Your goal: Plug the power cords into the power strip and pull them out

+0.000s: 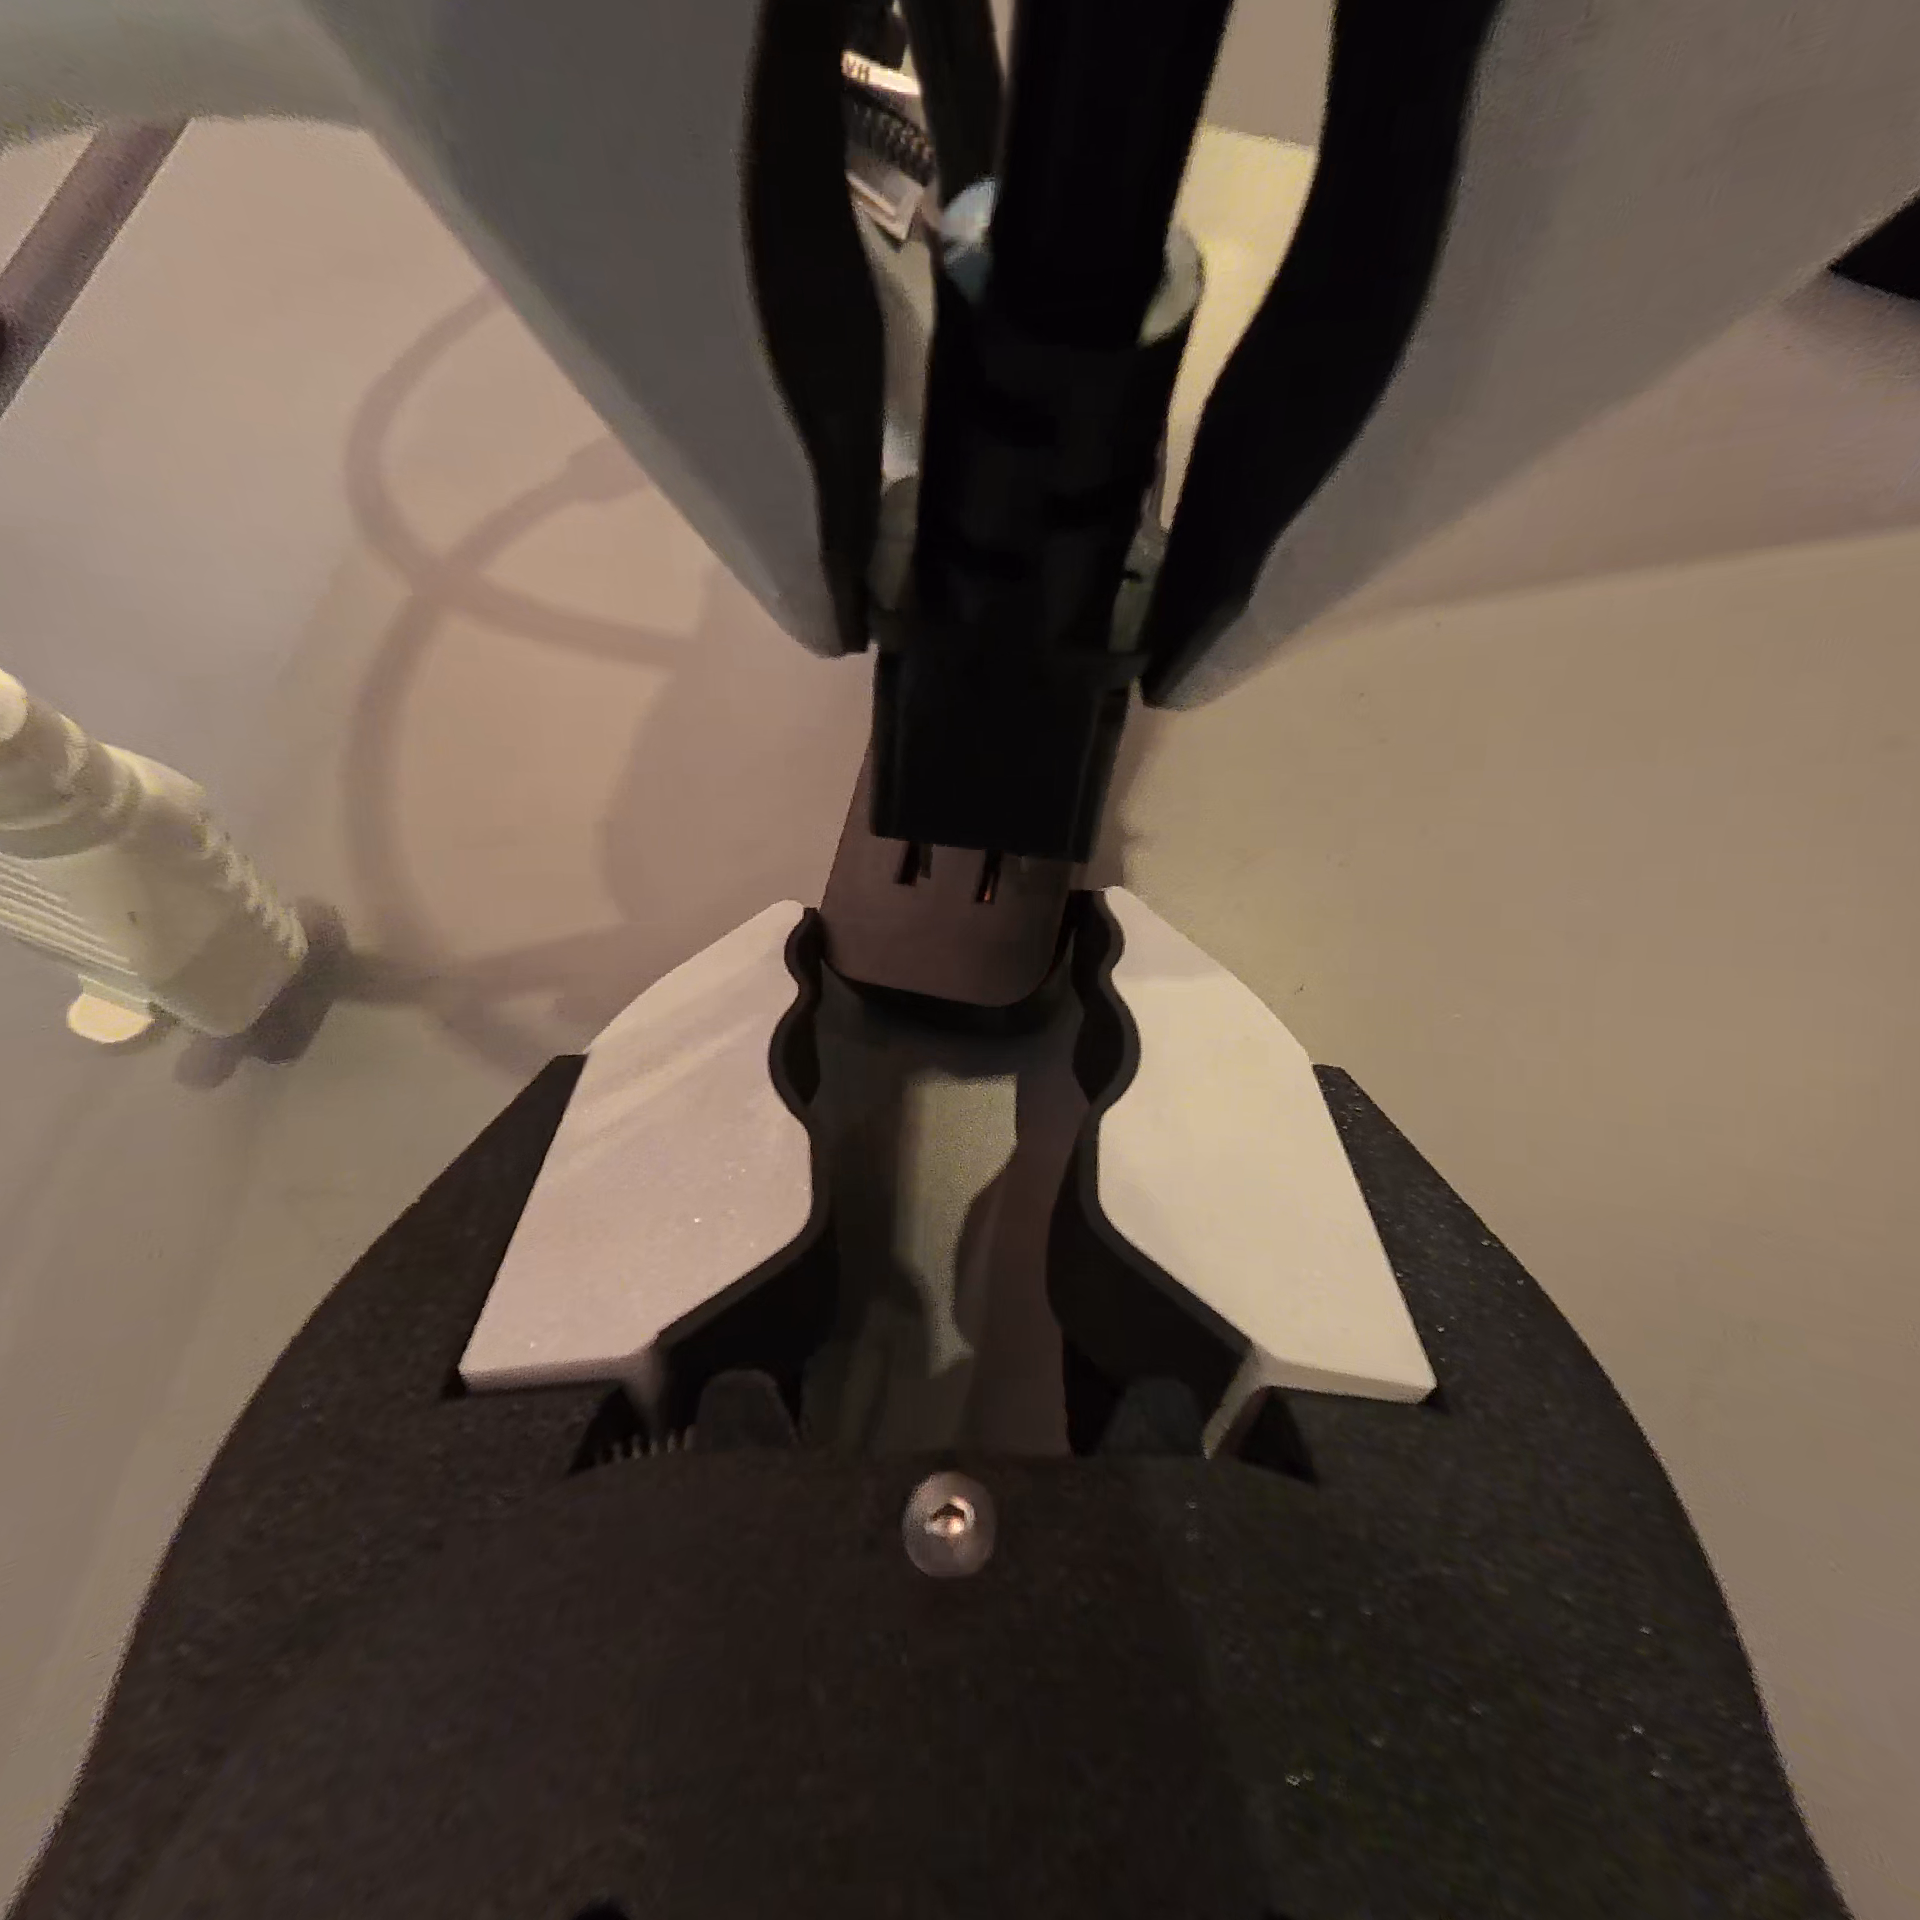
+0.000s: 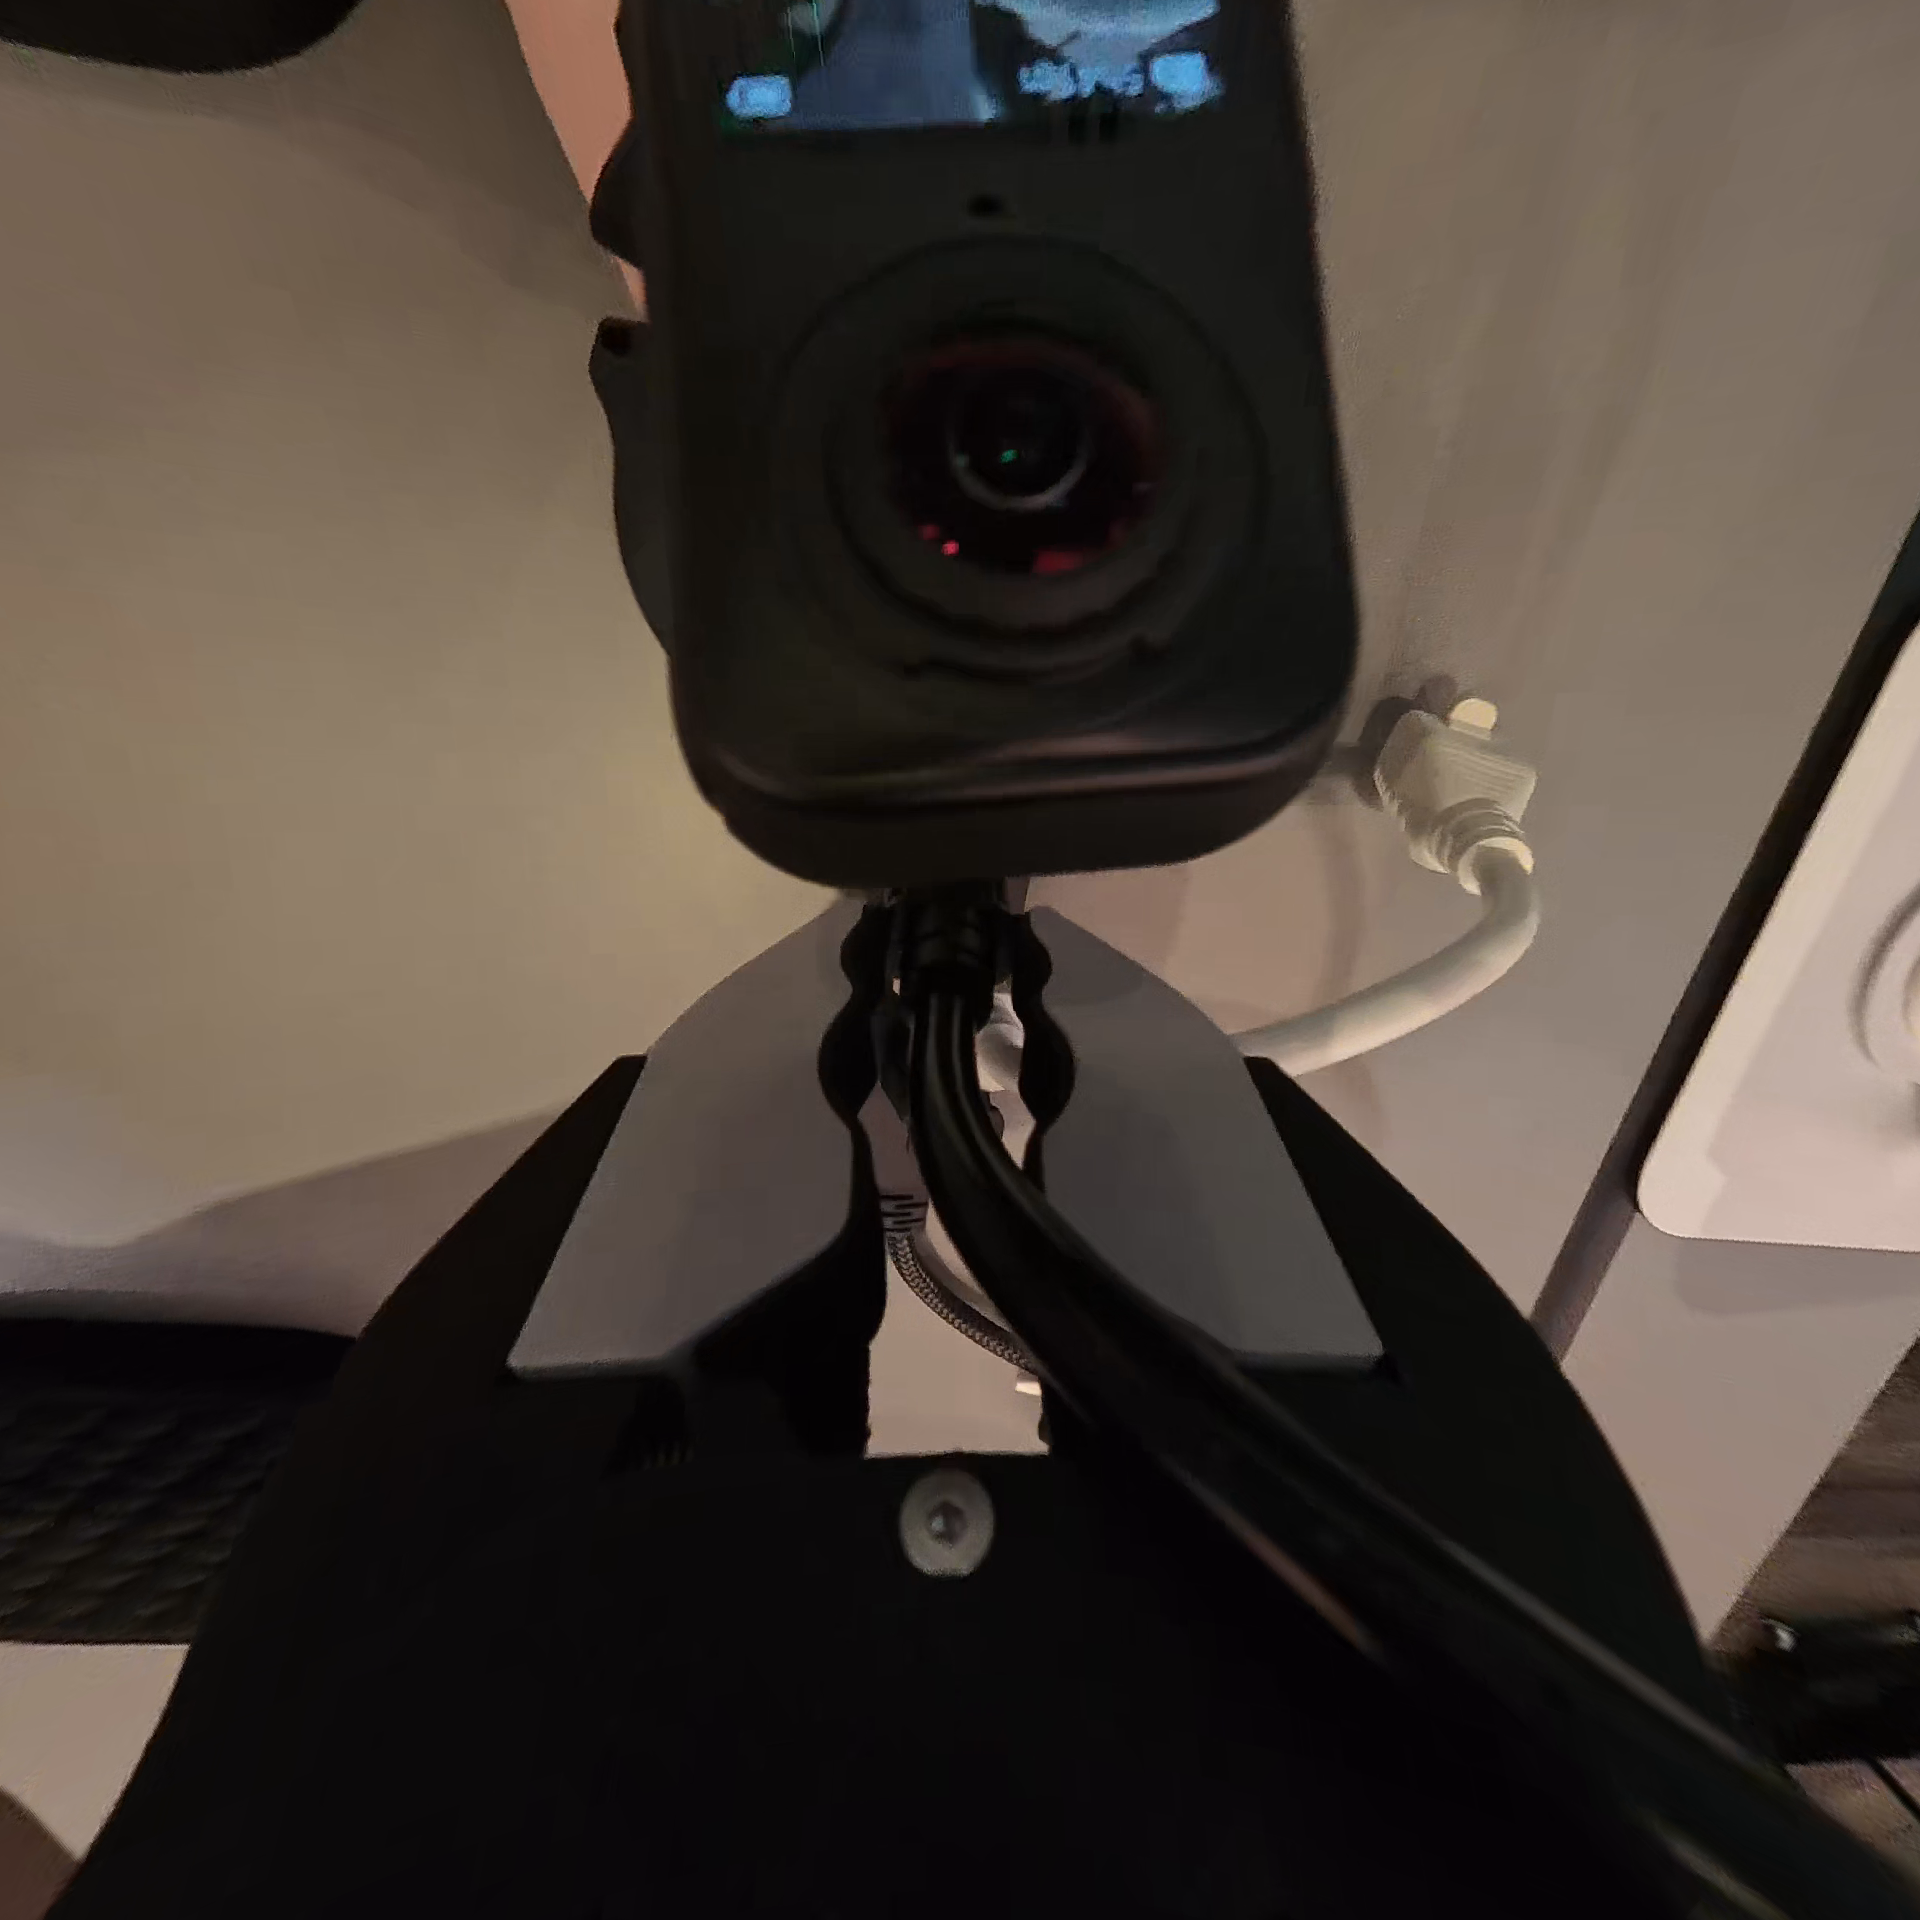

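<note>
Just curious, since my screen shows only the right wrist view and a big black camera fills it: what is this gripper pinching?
Observer: The right gripper is shut on a black moulded power plug whose body pokes past the fingertips.
Operator: Is it plugged in?
Observer: No; its metal prongs are bare, pointing at the left gripper.
Operator: Does that one hold anything?
Observer: Its white-padded fingers stand slightly apart, just short of the prongs; I cannot tell.
</note>
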Demonstrator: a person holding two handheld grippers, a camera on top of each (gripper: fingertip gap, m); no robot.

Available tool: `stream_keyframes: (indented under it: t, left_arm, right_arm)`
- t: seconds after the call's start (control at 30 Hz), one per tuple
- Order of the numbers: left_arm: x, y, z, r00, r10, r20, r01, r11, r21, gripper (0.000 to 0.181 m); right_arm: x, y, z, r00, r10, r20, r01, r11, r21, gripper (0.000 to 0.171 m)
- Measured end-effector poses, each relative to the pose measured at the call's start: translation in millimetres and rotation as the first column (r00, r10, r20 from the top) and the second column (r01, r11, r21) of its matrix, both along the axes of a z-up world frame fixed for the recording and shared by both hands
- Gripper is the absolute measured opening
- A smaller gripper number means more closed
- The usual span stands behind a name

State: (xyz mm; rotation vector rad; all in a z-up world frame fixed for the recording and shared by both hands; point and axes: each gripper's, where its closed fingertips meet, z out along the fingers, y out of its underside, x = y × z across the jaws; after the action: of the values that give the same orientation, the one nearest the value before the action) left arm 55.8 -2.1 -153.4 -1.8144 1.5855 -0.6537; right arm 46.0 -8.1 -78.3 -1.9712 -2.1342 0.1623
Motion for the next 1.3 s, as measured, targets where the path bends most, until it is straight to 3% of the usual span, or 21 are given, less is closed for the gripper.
stream_keyframes:
  t: [0.47, 0.6, 0.77, 1.0, 1.3]
  left_arm:
    - [-1, 0, 2, 1.0, -0.006, 0.007, 0.006, 0.999, 0.035, 0.048]
    - [-4, 0, 10, 0.998, 0.003, 0.062, -0.008, 0.997, 0.077, 0.06]
    - [-7, 1, 10, 0.998, 0.021, 0.059, -0.026, 0.996, 0.082, 0.052]
    - [-11, -4, 16, 0.992, 0.027, 0.122, -0.022, 0.999, -0.039, 0.041]
    - [-12, -8, 18, 0.989, 0.051, 0.14, -0.034, 0.992, -0.122, 0.042]
  right_arm:
    - [-4, -2, 0, 0.999, -0.013, -0.051, 0.012, 1.0, -0.023, 0.024]
    - [-9, -3, 4, 0.997, -0.003, -0.075, 0.001, 1.0, -0.03, 0.024]
    - [-5, 3, -3, 1.0, -0.011, -0.013, 0.011, 1.0, -0.007, 0.024]
    - [-3, 2, -10, 0.999, -0.033, -0.02, 0.033, 0.999, -0.003, 0.024]
    - [1, 0, -13, 0.999, -0.029, -0.035, 0.03, 0.999, 0.032, 0.024]
